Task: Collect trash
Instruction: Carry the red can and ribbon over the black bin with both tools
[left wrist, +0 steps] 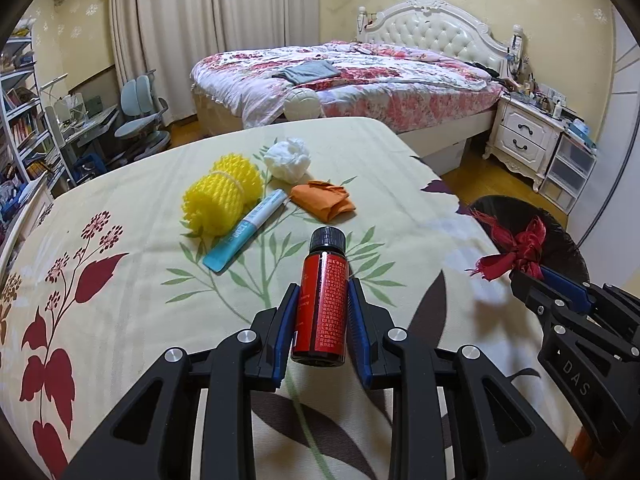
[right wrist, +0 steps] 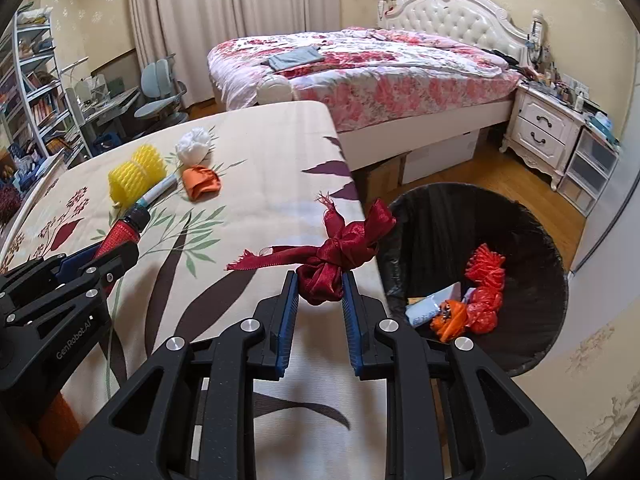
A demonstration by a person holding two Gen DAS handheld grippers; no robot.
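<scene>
My left gripper [left wrist: 323, 300] is shut on a red bottle [left wrist: 324, 304] with a black cap, held above the floral cloth [left wrist: 120, 320]. My right gripper [right wrist: 320, 288] is shut on a dark red ribbon bow [right wrist: 340, 252] at the table's right edge, beside the black-lined trash bin [right wrist: 540, 240]. The bin holds red netting, an orange scrap and a pale packet. On the table lie a yellow foam net [left wrist: 220, 196], a teal tube [left wrist: 244, 232], a white paper wad [left wrist: 288, 160] and an orange crumpled piece [left wrist: 324, 200].
A bed [left wrist: 360, 76] with a floral quilt stands behind the table. A white nightstand [left wrist: 528, 136] and plastic drawers [left wrist: 572, 168] are at the right. Shelves [left wrist: 20, 120], a desk and a chair [left wrist: 140, 112] stand at the left.
</scene>
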